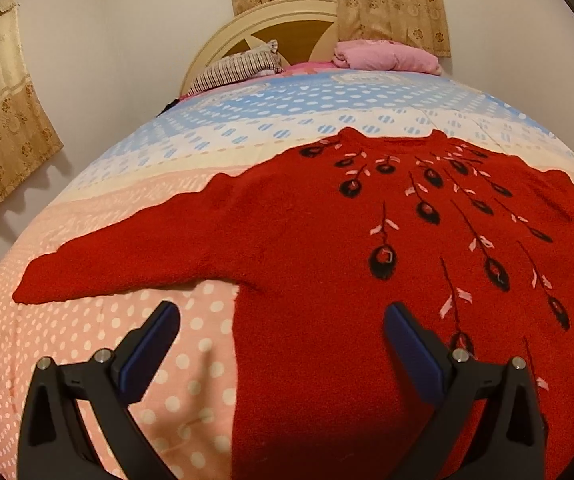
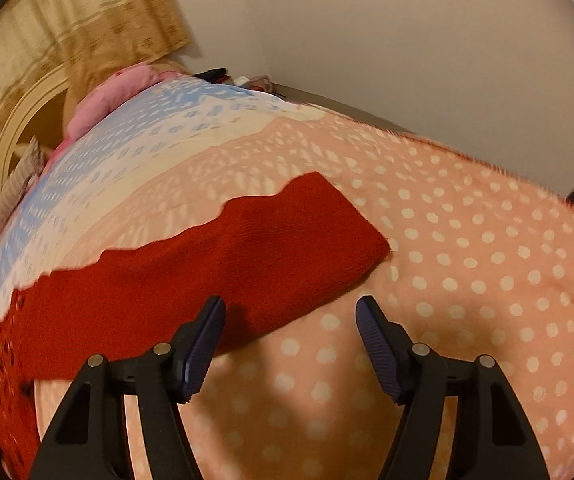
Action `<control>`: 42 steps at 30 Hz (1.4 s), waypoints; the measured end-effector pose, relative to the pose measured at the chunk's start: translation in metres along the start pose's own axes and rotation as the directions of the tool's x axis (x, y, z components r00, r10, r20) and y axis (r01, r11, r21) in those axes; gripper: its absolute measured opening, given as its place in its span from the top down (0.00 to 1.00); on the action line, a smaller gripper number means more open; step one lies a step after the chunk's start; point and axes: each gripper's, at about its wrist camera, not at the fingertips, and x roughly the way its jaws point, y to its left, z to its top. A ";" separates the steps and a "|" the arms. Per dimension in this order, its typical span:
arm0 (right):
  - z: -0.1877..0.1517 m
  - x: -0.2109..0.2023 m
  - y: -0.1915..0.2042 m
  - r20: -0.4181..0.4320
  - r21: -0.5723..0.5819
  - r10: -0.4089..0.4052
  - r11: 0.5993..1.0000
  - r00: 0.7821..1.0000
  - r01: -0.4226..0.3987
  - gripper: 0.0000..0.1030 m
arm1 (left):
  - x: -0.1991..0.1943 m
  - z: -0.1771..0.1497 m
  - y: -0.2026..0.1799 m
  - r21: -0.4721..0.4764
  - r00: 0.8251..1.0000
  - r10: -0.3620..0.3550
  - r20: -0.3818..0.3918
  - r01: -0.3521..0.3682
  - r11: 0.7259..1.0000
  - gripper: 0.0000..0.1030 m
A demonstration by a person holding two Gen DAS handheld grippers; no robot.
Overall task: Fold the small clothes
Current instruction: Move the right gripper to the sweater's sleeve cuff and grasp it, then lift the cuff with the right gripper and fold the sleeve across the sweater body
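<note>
Left wrist view: the left claw (image 1: 281,320) hangs spread over the side edge of the sweater (image 1: 327,248), which lies flat on the bed (image 1: 87,216). The right claw (image 2: 291,316), also spread and empty, hovers just short of the right sleeve (image 2: 287,240); folding looks barely begun, and next each claw likely must pinch its edge.

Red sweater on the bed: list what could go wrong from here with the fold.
1. The right gripper hangs open near the lower edge of the sleeve, not its cuff; closing here may pinch the dotted bedspread too.
2. The left gripper straddles the side edge of the red sweater, one finger over bare bedspread, so it may catch only a thin bite.
3. The fuzzy knit could sag and fold crookedly.
</note>
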 end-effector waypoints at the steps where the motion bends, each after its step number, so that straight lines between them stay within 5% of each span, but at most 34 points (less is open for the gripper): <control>1: 0.002 0.002 -0.002 0.007 0.012 -0.001 1.000 1.000 0.001 0.34 | 0.000 0.000 0.001 0.000 1.000 0.001 -0.001 -0.001 1.000 0.00; 4: 0.010 0.007 -0.007 0.017 0.056 -0.005 0.998 1.000 0.004 0.43 | 0.002 -0.001 0.001 -0.002 1.000 -0.002 -0.009 0.002 1.000 0.00; 9: 0.023 0.016 -0.017 0.011 0.122 0.029 0.992 1.000 -0.030 0.89 | 0.004 -0.001 0.005 -0.015 1.000 -0.014 -0.018 0.013 1.000 0.00; 11: 0.026 0.017 -0.016 0.006 0.126 0.042 0.991 0.999 -0.042 0.92 | 0.005 -0.001 0.006 -0.016 1.000 -0.019 -0.022 0.018 1.000 0.00; 18: 0.030 0.003 0.010 0.047 0.032 0.031 0.999 0.998 -0.032 0.93 | 0.006 -0.003 0.007 -0.016 0.999 -0.031 -0.025 0.030 0.999 0.00; 25: 0.039 -0.027 0.052 0.079 -0.045 0.103 0.994 0.991 -0.100 0.93 | 0.001 -0.002 0.013 -0.013 1.000 -0.018 -0.023 0.018 1.000 0.00; 42: 0.038 -0.124 0.215 0.143 -0.304 0.302 0.919 0.942 -0.249 0.93 | 0.000 -0.004 0.052 -0.132 0.996 -0.082 -0.028 0.077 0.988 0.00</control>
